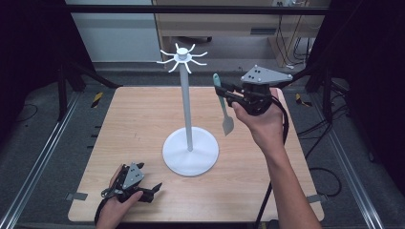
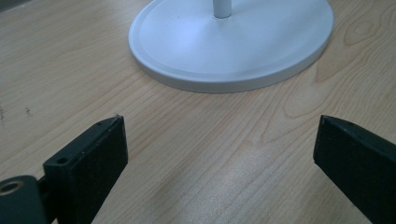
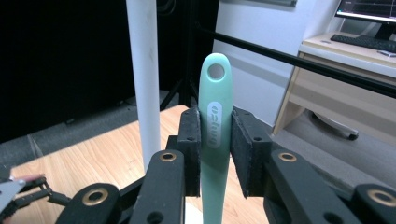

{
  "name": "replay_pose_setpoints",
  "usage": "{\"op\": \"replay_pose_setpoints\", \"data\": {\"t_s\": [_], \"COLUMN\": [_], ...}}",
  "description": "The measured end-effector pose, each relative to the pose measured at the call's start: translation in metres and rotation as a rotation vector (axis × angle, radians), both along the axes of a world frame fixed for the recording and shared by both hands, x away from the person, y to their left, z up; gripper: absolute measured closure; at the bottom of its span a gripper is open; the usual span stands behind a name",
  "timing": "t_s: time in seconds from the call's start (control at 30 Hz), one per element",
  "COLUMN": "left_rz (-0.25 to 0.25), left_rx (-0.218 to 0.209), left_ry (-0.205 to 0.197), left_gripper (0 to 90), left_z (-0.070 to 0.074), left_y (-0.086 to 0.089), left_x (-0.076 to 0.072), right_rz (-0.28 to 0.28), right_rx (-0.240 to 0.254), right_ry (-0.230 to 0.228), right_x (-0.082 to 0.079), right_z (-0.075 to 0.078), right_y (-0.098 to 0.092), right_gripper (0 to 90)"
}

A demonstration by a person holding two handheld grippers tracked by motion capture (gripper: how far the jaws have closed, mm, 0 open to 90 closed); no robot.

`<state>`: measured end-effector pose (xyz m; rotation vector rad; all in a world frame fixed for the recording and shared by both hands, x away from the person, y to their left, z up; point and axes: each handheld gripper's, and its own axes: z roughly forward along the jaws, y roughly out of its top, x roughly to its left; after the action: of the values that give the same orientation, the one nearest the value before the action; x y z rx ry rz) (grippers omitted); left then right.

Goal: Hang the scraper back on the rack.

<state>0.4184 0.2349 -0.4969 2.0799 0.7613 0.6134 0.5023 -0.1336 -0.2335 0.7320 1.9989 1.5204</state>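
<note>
A white hanging stand rises from a round base (image 1: 190,153) in the middle of the table, its pole (image 1: 186,105) ending in a crown of short hooks (image 1: 182,57). My right gripper (image 1: 228,93) is raised to the right of the pole, shut on a mint-green spatula (image 1: 222,106) that hangs upright with its blade down. In the right gripper view the spatula's handle (image 3: 215,126) with its hanging hole sits between both pads, the pole (image 3: 145,79) just to its left. My left gripper (image 1: 152,190) rests open on the table near the front left, jaws wide apart in front of the base (image 2: 233,46).
The wooden table (image 1: 138,124) has bare surface left of the stand and at the front right. Black frame posts stand at both sides, with metal rails along the floor. A desk and cables lie beyond the far edge.
</note>
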Motion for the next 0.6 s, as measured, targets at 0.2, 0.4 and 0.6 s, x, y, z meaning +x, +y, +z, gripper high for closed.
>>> {"op": "replay_pose_setpoints", "data": {"t_s": [0.2,0.4,0.6], "left_rz": [0.002,0.001,0.0], "left_rx": [0.001,0.005,0.003], "left_ry": [0.0,0.001,0.001], "left_gripper": [2.5,2.5,2.5], "left_z": [0.0,0.0,0.0], "left_y": [0.0,0.0,0.0], "left_x": [0.0,0.0,0.0], "right_rz": [0.02,0.032,0.036], "right_rx": [0.025,0.032,0.042], "right_ry": [-0.026,-0.045,-0.054], "right_x": [-0.003,-0.006,-0.008], "right_z": [0.014,0.022,0.027], "right_y": [0.005,0.01,0.01], "right_gripper": [74.4,74.4,74.4]}}
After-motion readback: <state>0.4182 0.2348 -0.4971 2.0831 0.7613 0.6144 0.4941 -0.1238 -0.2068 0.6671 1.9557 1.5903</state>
